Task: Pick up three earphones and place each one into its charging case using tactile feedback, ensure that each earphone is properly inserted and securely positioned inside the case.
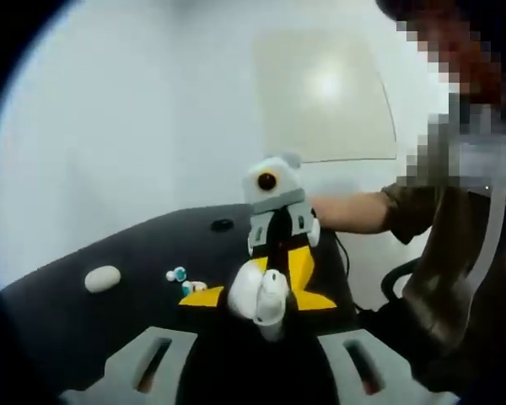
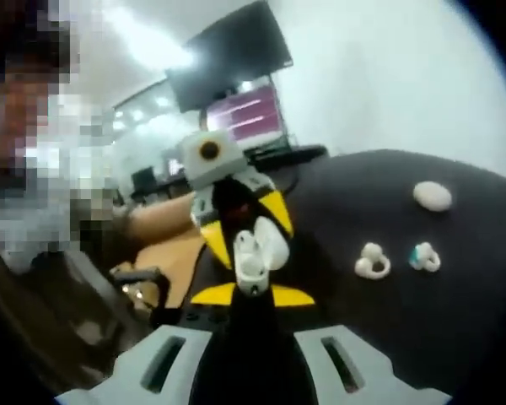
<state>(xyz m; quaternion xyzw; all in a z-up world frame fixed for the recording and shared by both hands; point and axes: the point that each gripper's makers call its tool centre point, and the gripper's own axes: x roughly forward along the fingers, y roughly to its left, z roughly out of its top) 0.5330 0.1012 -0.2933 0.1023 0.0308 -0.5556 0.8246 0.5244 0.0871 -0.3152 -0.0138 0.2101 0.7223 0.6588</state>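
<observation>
Nearest in the right gripper view, the right gripper has its yellow tips drawn in narrow against the bottom of the open white case, which looks pinched between them and held up off the table. In the left gripper view, the left gripper reaches the same case from the opposite side. Its tips sit close on either flank of the white body, but I cannot tell whether they press it or only bracket it.

Beyond the case, two earphones lie loose on the dark table, close together: a white earphone and a teal earphone. Farther back is a white oval thing, possibly another case, closed. Behind it all are the person holding the tools and a dark screen high on the wall.

The risk I see is in the shared hold. With both tools meeting on one small, smooth, rounded shell, an uneven squeeze or a small twist from either hand could squirt it out or snap the lid shut. An earphone pushed in at a tilt may feel seated yet ride high. The loose earphones could also be knocked across the table by a careless reach.
</observation>
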